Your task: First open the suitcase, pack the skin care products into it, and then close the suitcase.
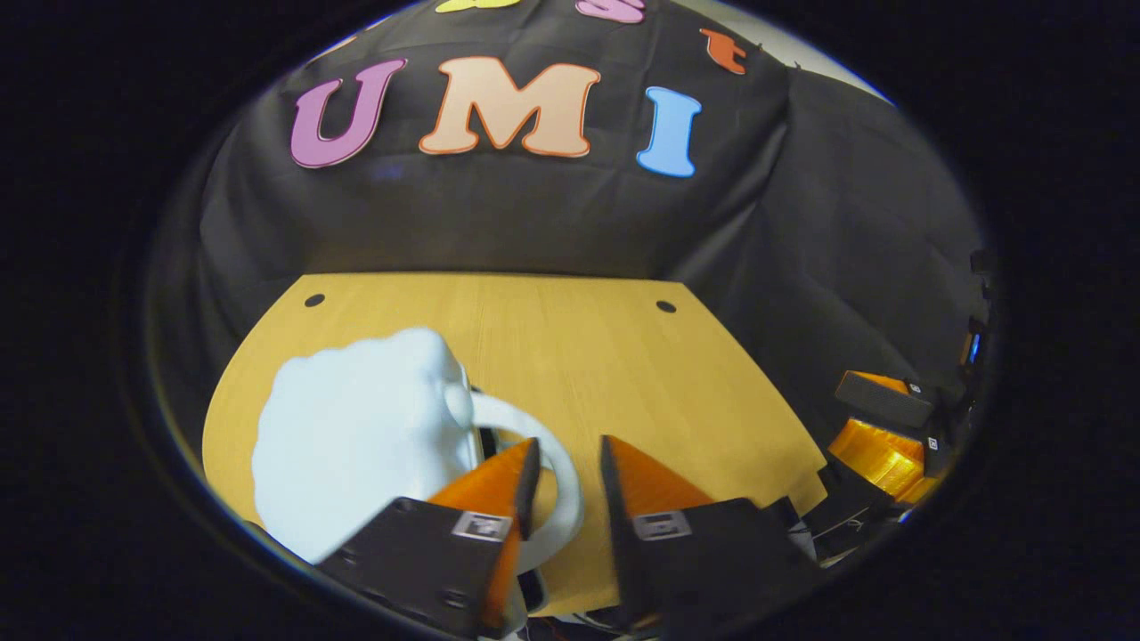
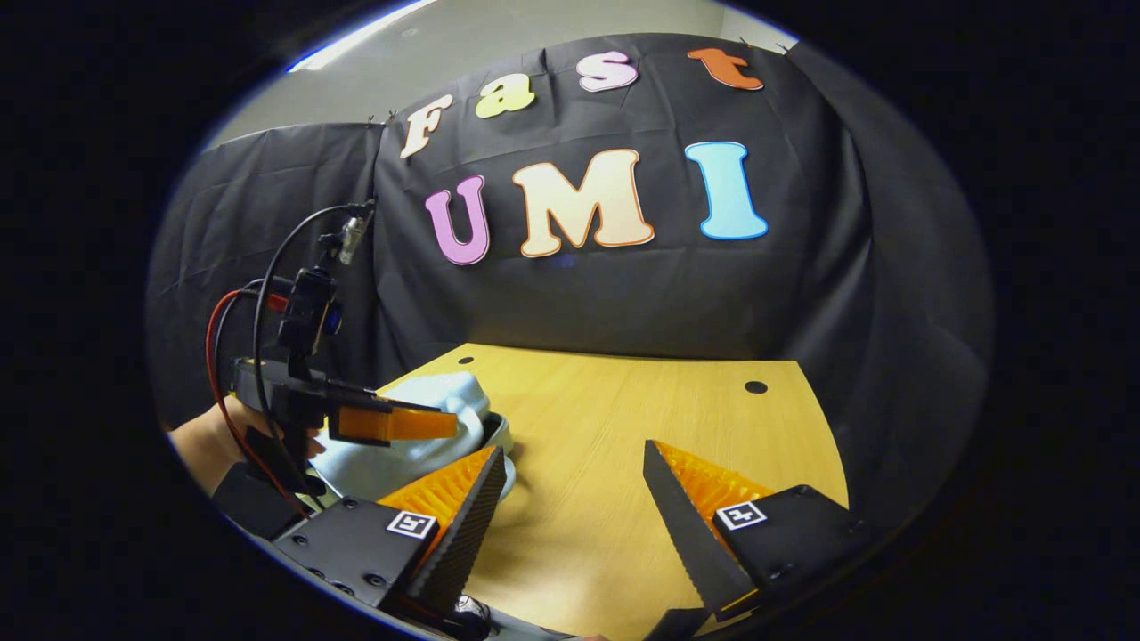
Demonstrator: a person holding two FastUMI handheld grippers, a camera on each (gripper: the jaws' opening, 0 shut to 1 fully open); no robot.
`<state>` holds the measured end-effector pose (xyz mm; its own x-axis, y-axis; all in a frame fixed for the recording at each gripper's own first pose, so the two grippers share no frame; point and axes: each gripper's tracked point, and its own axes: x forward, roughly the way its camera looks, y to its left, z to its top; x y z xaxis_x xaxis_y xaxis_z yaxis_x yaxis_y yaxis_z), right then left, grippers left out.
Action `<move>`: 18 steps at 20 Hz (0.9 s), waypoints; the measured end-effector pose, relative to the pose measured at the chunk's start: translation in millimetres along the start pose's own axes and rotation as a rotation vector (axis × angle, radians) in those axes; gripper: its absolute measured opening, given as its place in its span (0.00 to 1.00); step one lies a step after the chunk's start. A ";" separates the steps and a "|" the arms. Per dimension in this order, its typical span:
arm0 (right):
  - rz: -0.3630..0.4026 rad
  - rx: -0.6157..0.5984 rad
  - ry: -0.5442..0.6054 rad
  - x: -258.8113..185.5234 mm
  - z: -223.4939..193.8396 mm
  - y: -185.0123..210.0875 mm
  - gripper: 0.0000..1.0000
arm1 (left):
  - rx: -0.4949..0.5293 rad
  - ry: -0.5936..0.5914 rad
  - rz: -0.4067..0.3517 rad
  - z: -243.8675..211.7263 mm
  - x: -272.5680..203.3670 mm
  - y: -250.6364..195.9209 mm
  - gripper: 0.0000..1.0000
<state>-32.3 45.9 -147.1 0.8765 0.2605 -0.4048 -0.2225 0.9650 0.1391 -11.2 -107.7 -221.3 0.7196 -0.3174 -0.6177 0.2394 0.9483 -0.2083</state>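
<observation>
Pale, cloud-shaped suitcase lying closed near the left edge of the wooden desk, its looped handle turned toward the desk's middle. The left tool, fingers a little apart and holding nothing, has one finger just at the handle loop; whether they touch cannot be told. The right tool hangs wide open and empty above the near edge of the desk, well apart from the suitcase. The step in hand is probably opening the suitcase. To do it well, one tool should steady the lower shell while the other finds the rim or handle and lifts slowly, so the light suitcase does not slide.
</observation>
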 end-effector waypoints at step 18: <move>-0.233 -0.055 -0.524 -30.0 170.8 50.1 0.97 | 0.195 -0.539 0.195 147.5 -102.5 39.3 0.93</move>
